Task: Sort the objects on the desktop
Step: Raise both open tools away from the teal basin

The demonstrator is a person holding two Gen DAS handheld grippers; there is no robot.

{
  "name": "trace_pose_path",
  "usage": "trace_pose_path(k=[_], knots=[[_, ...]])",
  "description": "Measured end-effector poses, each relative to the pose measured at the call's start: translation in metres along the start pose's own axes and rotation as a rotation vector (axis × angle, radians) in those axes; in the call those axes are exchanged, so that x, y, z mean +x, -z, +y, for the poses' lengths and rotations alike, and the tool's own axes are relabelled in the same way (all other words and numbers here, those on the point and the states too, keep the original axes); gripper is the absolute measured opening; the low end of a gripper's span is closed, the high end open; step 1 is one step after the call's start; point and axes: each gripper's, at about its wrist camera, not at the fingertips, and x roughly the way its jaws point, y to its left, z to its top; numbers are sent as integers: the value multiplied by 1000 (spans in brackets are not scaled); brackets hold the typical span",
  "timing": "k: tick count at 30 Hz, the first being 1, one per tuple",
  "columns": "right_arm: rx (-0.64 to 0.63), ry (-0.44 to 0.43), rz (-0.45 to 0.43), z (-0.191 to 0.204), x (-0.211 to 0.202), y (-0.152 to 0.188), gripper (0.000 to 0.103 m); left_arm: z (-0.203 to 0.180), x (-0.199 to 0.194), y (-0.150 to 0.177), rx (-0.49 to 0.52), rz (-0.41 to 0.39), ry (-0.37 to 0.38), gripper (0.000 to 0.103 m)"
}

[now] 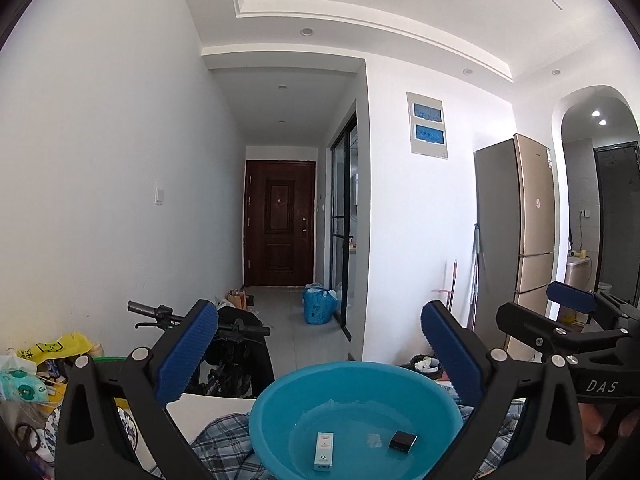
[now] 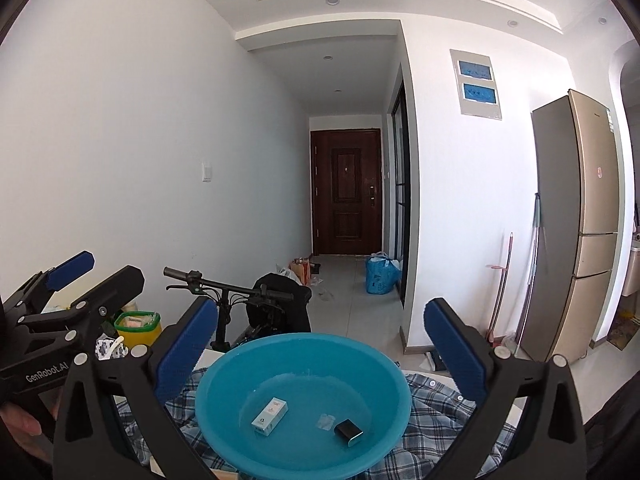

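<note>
Inside the blue basin (image 2: 304, 400), on its flat bottom: small white box (image 2: 270, 416) at left, black box (image 2: 349, 432) at right, apart, w/ a bit of clear wrap between. Basin sits on a plaid shirt (image 2: 440, 412). Left gripper (image 1: 320, 344) and right gripper (image 2: 320, 336) hang above the rim, both w/ jaws spread wide, nothing between them. Bike handlebar (image 2: 224, 286) behind.

Black tool (image 1: 320, 344) frames, ribbed blue pads (image 1: 188, 354), silver screws

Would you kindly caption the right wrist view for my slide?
Open right tool above a blue basin holding a white box and black box.
</note>
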Motion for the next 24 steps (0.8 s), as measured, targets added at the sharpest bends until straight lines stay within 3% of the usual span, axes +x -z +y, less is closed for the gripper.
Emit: trace_pose_path(k=[7, 15, 24], knots=[[-9, -27, -87, 6, -26, -6, 103, 2, -31, -11, 10, -77, -8, 103], [23, 24, -135, 1, -51, -12, 103, 6, -60, -23, 30, -120, -37, 103], [3, 19, -209, 11, -107, -24, 103, 5, -119, -42, 22, -201, -43, 103]])
